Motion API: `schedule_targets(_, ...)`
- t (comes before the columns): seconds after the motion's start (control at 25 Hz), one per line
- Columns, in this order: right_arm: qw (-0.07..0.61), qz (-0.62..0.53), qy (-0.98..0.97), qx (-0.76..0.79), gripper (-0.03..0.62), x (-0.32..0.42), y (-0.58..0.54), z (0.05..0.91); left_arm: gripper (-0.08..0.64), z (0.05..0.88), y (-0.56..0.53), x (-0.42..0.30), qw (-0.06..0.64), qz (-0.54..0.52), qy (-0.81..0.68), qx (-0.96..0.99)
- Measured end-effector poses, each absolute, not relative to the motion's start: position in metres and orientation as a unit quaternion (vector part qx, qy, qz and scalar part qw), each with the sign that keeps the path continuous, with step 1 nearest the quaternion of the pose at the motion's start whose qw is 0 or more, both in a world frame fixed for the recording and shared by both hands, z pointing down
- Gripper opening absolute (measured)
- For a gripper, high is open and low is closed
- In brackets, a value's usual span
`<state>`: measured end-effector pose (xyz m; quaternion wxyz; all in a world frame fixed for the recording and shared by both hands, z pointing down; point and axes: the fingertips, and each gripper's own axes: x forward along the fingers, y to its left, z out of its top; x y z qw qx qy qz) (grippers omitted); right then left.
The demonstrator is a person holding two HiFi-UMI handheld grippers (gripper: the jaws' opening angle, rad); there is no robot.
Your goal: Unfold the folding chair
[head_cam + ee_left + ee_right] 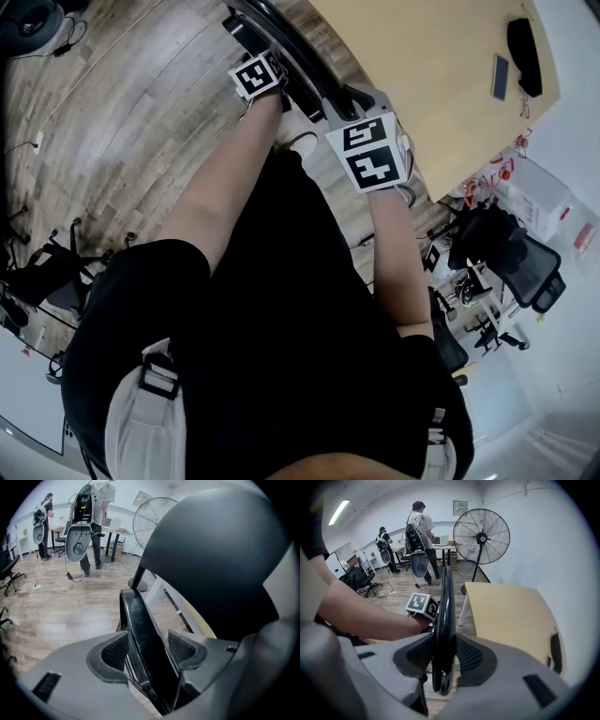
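Folding chair, black, folded flat, upright on the wood-plank floor beside a pale wooden table; right gripper clamped on its thin edge, left gripper spread wide, edge loose between its pads; hazard: held one-sided, it may swing or topple.

Reaches with both bare forearms, left arm and right arm, toward the upper middle of the head view. Clamps right gripper on the black chair frame, pads pressing on both its sides. Holds left gripper with jaws apart around this same frame, not clamped.
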<state>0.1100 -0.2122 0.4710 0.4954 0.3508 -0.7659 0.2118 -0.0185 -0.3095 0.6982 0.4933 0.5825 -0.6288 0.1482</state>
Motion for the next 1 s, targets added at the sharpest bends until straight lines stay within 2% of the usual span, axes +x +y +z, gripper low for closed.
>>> schedule_targets(0.12,0.498,0.214,-0.763,0.352,0.138,0.11,-0.212,0.472,0.258,0.709,-0.31,-0.021,0.492,0.172,-0.643,0.561)
schedule_targets(0.56,0.52,0.199,-0.745,0.367,0.138,0.118,-0.219,0.471,0.216,0.711,-0.316,-0.005,0.527,0.136,-0.61,0.576)
schedule_targets(1.0,0.502,0.218,-0.758,0.355,0.138,0.124,-0.219,0.473,0.213,0.719,-0.299,-0.017,0.539,0.119,-0.601,0.579)
